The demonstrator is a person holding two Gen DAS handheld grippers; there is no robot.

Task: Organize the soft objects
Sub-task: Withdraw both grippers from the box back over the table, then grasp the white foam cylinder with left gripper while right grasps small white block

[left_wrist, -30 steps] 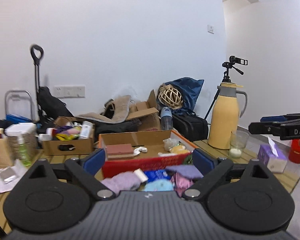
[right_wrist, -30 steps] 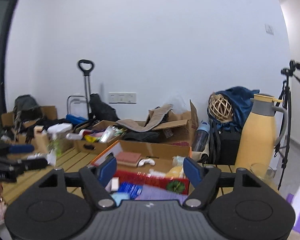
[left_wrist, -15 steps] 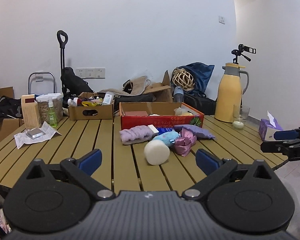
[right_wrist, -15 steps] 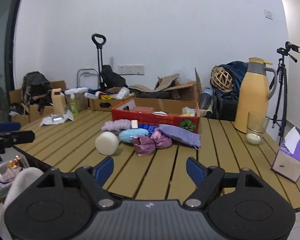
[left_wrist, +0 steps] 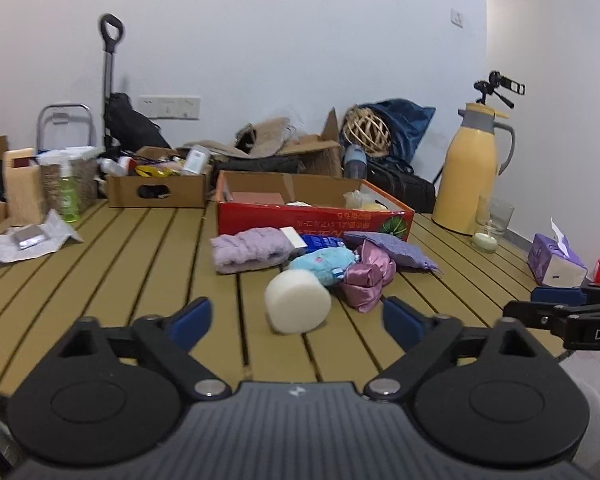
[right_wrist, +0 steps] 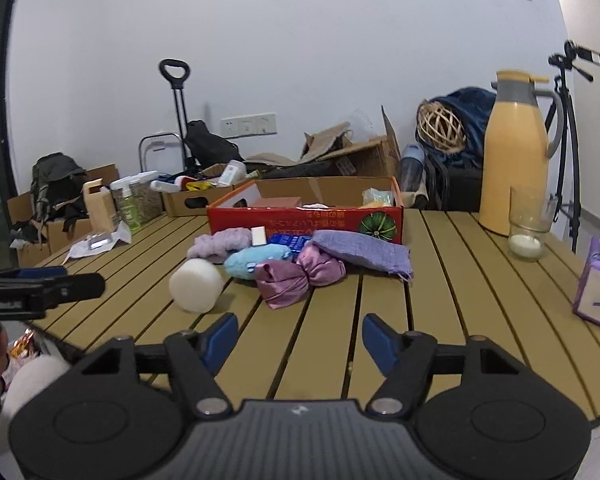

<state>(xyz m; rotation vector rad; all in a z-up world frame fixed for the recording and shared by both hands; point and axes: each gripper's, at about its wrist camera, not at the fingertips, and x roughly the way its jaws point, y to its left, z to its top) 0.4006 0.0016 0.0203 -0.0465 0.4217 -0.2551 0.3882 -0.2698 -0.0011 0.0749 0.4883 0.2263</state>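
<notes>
A pile of soft things lies on the slatted wooden table (left_wrist: 140,264) in front of a red cardboard box (left_wrist: 312,220): a white foam cylinder (left_wrist: 297,306), a light blue plush (left_wrist: 324,264), a pink satin pouch (left_wrist: 370,276), a fluffy lilac cloth (left_wrist: 252,249) and a purple woven pad (left_wrist: 390,248). My left gripper (left_wrist: 296,318) is open and empty, just short of the foam cylinder. My right gripper (right_wrist: 299,340) is open and empty, near the table's front edge, short of the pink pouch (right_wrist: 296,276).
A yellow thermos (left_wrist: 474,168), a glass with a candle (left_wrist: 490,226) and a purple tissue box (left_wrist: 554,260) stand at the right. A brown box of bottles (left_wrist: 160,190), a green spray bottle (left_wrist: 66,194) and crumpled paper (left_wrist: 28,240) are at the left.
Both views dropped from looking over the boxes to looking along the table, then moved closer to the soft pile. Both grippers stayed open and empty.
</notes>
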